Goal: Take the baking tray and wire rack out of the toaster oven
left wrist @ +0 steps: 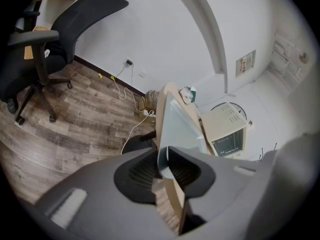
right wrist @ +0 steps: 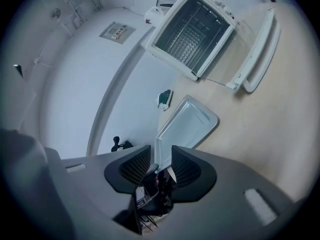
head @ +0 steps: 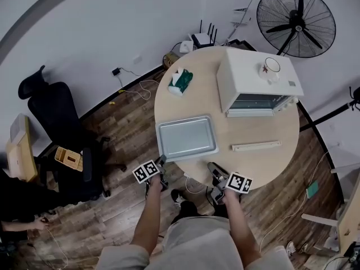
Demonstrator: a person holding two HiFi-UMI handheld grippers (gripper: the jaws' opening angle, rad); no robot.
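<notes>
Left gripper (head: pixel 162 161) — on baking tray (head: pixel 187 138) corner

No word, brand or number can be read anywhere. The marker cube (head: pixel 147 171) on the left hand-held gripper (head: pixel 162 161) and the marker cube (head: pixel 239 183) on the right hand-held gripper (head: pixel 212 167) carry black-and-white block patterns, not letters. Far ahead of the left hand-held gripper, a small pale wall plaque (left wrist: pixel 245 62) bears red print too small to read, as is the small grey label (head: pixel 292 84) on the white box-shaped toaster oven (head: pixel 253 75).
</notes>
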